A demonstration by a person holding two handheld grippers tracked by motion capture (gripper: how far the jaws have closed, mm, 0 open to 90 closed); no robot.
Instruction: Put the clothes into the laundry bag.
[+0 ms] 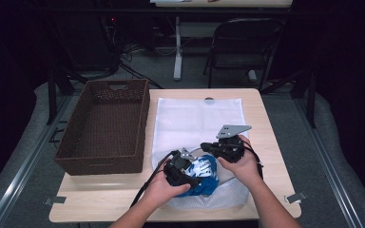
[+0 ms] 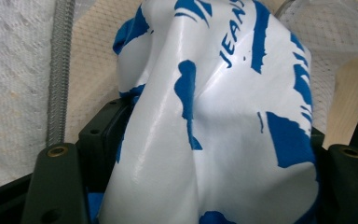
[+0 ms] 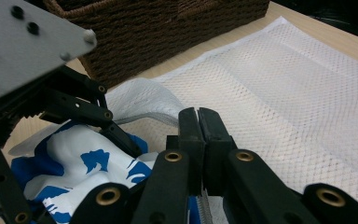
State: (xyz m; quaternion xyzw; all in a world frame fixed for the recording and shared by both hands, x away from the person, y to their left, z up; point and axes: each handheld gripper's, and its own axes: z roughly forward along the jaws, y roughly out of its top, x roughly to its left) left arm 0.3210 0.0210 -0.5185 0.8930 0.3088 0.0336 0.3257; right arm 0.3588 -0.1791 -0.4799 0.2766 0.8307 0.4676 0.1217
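At the near edge of the bench [image 1: 271,142], a blue-and-white garment [image 1: 203,175] is seen between the parted jaws of the left gripper [image 1: 196,176], resting on a white mesh bag [image 1: 197,121]. The bag's edge is clamped in the clenched right gripper [image 1: 206,147]. Farther left stands a brown basket [image 1: 105,126].

Garment [image 2: 223,121]: blue cloth with a glossy, smooth white print. Laundry bag [image 1: 197,118]: white mesh fabric, matt. Basket [image 1: 105,126]: dark brown woven wicker, rough. Table [image 1: 259,102]: pale wood, matt. Left tool [image 1: 183,173]: matt black plastic.
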